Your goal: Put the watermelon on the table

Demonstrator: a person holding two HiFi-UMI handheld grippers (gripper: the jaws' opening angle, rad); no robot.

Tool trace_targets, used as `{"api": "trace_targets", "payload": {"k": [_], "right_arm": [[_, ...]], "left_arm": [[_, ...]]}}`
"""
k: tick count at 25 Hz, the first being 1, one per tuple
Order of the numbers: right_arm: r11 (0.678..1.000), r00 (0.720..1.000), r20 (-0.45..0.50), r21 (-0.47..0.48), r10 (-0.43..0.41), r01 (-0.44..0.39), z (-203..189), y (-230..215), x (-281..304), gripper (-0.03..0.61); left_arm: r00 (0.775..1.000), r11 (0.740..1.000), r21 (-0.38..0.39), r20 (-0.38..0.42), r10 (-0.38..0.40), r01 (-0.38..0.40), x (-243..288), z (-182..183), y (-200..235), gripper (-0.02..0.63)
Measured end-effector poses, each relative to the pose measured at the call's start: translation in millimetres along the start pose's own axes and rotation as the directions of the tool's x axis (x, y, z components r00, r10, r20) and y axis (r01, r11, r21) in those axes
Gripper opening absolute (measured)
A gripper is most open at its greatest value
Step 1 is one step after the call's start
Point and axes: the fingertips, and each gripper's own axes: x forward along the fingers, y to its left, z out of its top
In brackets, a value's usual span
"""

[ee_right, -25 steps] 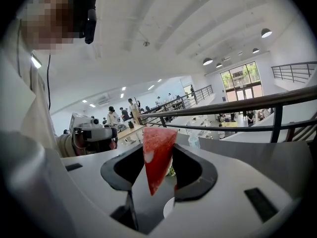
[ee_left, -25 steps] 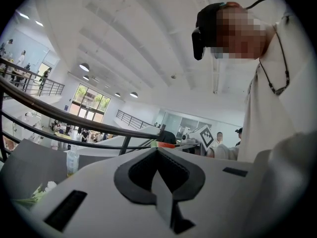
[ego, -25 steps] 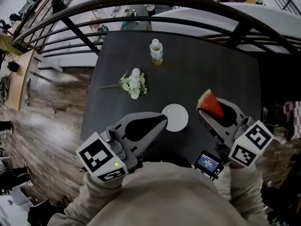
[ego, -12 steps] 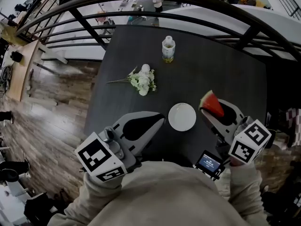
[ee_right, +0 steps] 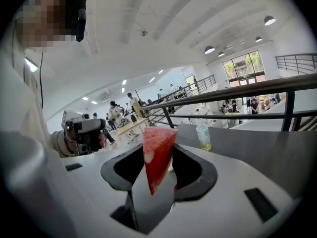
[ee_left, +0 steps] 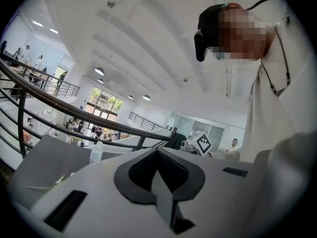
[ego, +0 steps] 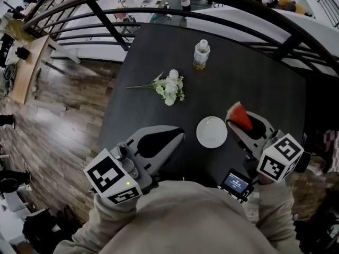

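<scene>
item: watermelon wedge (ee_right: 157,155), clamped in the right claw (ego: 237,128), long axis laid along the jaws, point inward. dark surface (ego: 254,83) is seen below and ahead of it; white plate (ego: 212,132) just leftward. left claw (ego: 177,136) is closed, empty.

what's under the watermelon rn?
Right gripper, shut on the watermelon, with dark table below. Plate lies beside it, not under. The table patch directly beneath is covered by slice and gripper.
</scene>
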Motion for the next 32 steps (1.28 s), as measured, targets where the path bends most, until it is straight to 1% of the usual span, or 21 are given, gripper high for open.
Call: {"api": "trace_targets", "payload": {"k": [21, 27, 32], "right_arm": [[1.0, 0.996, -0.093, -0.002, 0.015, -0.016, -28.4, -8.7, 32.9, 0.187], [0.999, 0.993, -0.113, 0.032, 0.023, -0.02, -39.8, -12.4, 40.6, 0.187], [0.999, 0.99, -0.141, 0.032, 0.015, -0.011, -50.8, -17.8, 43.5, 0.187]], "left_arm": [[0.998, 0.998, -0.038, 0.008, 0.058, -0.058, -19.2, -10.0, 16.4, 0.003], [0.997, 0.996, -0.05, 0.01, 0.075, -0.075, -23.4, -14.0, 21.2, 0.003], [0.997, 0.995, -0.066, 0.004, 0.081, -0.08, -24.8, -22.2, 21.8, 0.003]]}}
